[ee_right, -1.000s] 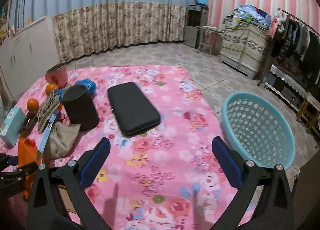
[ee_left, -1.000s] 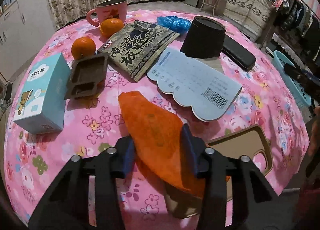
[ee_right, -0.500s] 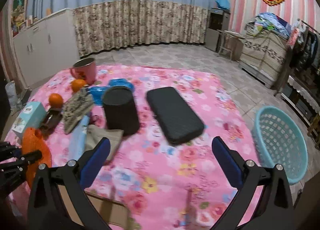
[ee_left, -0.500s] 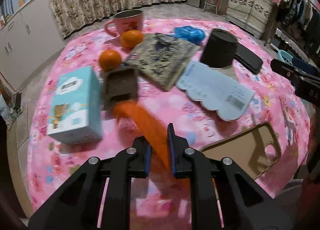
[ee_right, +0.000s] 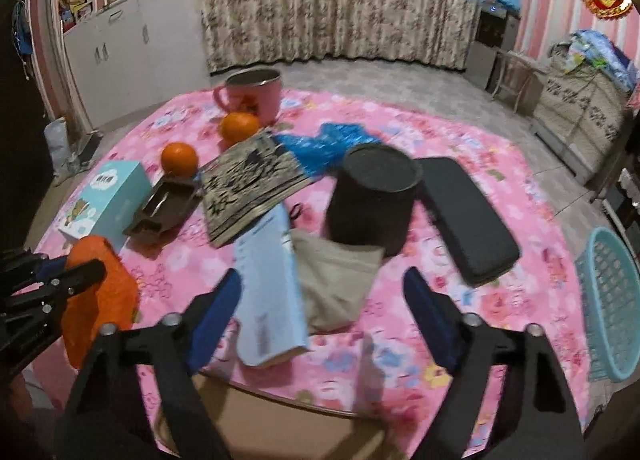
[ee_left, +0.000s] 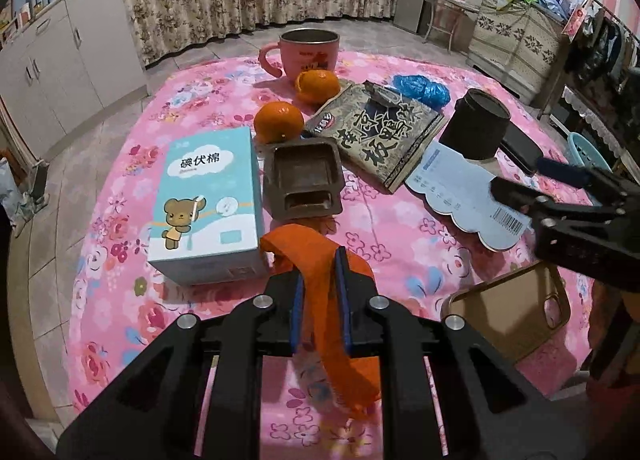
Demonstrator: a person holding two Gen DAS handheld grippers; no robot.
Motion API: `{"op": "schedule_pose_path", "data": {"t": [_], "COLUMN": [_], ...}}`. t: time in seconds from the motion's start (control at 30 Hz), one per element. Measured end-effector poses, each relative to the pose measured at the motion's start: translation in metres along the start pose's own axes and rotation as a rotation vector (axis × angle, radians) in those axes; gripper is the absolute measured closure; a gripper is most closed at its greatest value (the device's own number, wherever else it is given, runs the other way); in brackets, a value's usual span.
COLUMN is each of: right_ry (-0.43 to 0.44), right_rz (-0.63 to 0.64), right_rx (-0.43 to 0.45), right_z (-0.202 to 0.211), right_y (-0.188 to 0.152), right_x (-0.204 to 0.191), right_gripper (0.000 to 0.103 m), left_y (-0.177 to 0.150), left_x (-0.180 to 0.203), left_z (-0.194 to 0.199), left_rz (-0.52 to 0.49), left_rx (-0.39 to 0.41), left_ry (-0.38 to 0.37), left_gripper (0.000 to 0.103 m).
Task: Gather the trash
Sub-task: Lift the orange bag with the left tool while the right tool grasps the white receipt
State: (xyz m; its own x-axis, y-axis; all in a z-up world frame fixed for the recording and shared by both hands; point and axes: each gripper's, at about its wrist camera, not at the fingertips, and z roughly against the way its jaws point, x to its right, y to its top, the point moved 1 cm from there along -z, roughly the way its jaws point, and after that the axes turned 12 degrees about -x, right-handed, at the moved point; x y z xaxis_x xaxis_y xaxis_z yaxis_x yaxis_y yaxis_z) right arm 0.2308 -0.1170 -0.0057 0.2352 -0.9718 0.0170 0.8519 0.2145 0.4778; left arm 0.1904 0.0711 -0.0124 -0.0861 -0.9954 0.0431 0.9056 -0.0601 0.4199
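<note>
Left gripper (ee_left: 320,296) fingers clenched on the orange wrapper (ee_left: 316,260), pinched between them; right gripper (ee_right: 322,316) fingers spread, empty.

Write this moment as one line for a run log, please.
left gripper: shut on orange wrapper, lifted | right gripper: open, over table | basket: right of table

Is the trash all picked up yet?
Not yet. The left gripper is pinching an orange wrapper, lifted off the table. The right gripper is open and empty. The blue plastic bag and brown tray remain on the table, and the basket looks empty.
</note>
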Motion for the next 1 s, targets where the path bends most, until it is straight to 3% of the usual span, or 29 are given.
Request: {"op": "schedule_pose_path", "data": {"t": [0.07,0.13,0.23,0.33,0.6,1.0], "right_ry": [0.008,0.011,0.025,0.034,0.053,0.078], "right_rz": [0.015,0.024,0.037,0.052,0.069,-0.013], "right_rx": [-0.023,-0.04,-0.057,-0.051,-0.015,0.065], "right_z": [-0.006,-0.01,-0.011,-0.009,0.013,0.052], "right_y": [-0.001,-0.002,-0.003,-0.004,-0.01,-0.032], "right_x": [-0.004,-0.007,-0.009,-0.01,0.004,0.075], "right_gripper": [0.037,0.057,0.073,0.083,0.089,0.089], "left_y": [0.0,0.0,0.0,0.0,0.003,0.021], "left_x": [0.0,-0.001,-0.001,-0.001,0.009,0.054], "left_z": [-0.001,0.0,-0.001,-0.001,-0.001,0.017], "left_rz": [0.0,0.0,-0.002,-0.001,-0.014,-0.071], "left_rx": [-0.002,-0.004,-0.003,-0.003,0.008,0.057], "left_ry": [0.0,-0.001,0.002,0.005,0.03,0.027], "left_gripper": [0.09,0.09,0.09,0.09,0.09,0.095]}}
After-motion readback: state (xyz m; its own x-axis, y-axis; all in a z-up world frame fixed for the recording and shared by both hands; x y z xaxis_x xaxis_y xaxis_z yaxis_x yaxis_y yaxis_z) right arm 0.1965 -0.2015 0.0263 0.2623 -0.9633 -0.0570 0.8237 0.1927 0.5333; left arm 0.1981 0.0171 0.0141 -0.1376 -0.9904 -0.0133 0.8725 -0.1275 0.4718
